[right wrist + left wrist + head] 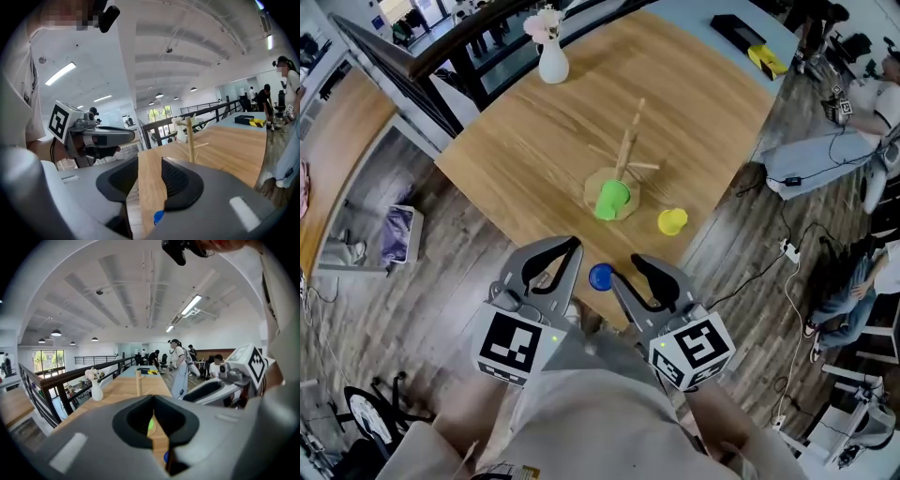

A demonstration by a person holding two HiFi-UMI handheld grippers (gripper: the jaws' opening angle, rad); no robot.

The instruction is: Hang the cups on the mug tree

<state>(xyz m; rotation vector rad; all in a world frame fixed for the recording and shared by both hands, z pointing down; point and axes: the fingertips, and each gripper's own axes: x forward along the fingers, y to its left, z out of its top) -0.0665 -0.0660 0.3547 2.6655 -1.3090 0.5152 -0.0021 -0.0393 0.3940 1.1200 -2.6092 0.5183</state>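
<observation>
Cups unhung: green cup [612, 199] at the foot of the mug tree [625, 150], yellow cup [672, 221] near it, blue cup [600, 276] at the near edge of the table [534, 141]. Left gripper [573, 247] has its jaws pressed together and empty. Right gripper [630, 270] has its jaws spread, with nothing between them. The step appears to be the approach to a first pick. The next move calls for setting the spread jaws around the blue cup's wall.
</observation>
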